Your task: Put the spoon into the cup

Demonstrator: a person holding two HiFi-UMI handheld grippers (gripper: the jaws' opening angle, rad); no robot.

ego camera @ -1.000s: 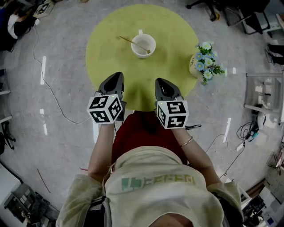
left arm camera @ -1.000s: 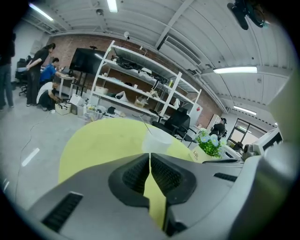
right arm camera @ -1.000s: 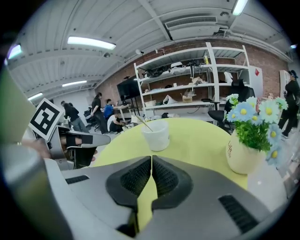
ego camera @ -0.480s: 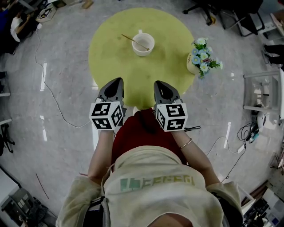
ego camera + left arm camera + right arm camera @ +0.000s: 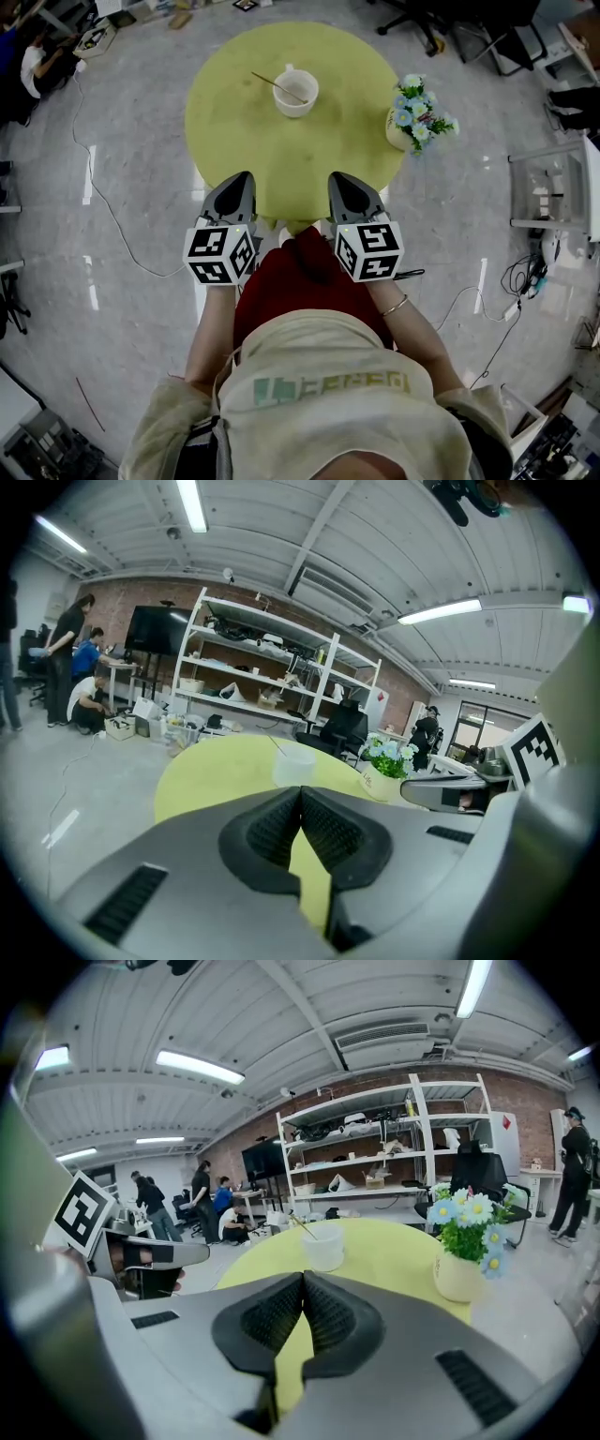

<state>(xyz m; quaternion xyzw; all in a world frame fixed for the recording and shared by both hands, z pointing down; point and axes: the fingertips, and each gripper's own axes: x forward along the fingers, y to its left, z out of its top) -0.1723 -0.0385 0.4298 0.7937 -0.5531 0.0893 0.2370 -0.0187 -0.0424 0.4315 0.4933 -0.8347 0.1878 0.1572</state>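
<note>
The spoon (image 5: 274, 86) is only partly seen: its bowl end sits hidden inside the white cup (image 5: 295, 94), and its thin handle is faint in the left gripper view. The handle leans out over the cup's rim, its long axis running diagonally toward the upper left in the head view. The cup stands on the far part of a round yellow-green tabletop (image 5: 244, 141), well apart from both claws. The left claw (image 5: 246, 176) and right claw (image 5: 336, 176) hover side by side at the tabletop's near edge, each with its ribbed pads pressed together and nothing between them. A pot of blue and white flowers (image 5: 412, 120) stands at the tabletop's right edge. Around lies a glossy grey floor (image 5: 122, 169) with trailing cables; metal shelving (image 5: 375, 1147) stands before a brick wall, with people nearby
</note>
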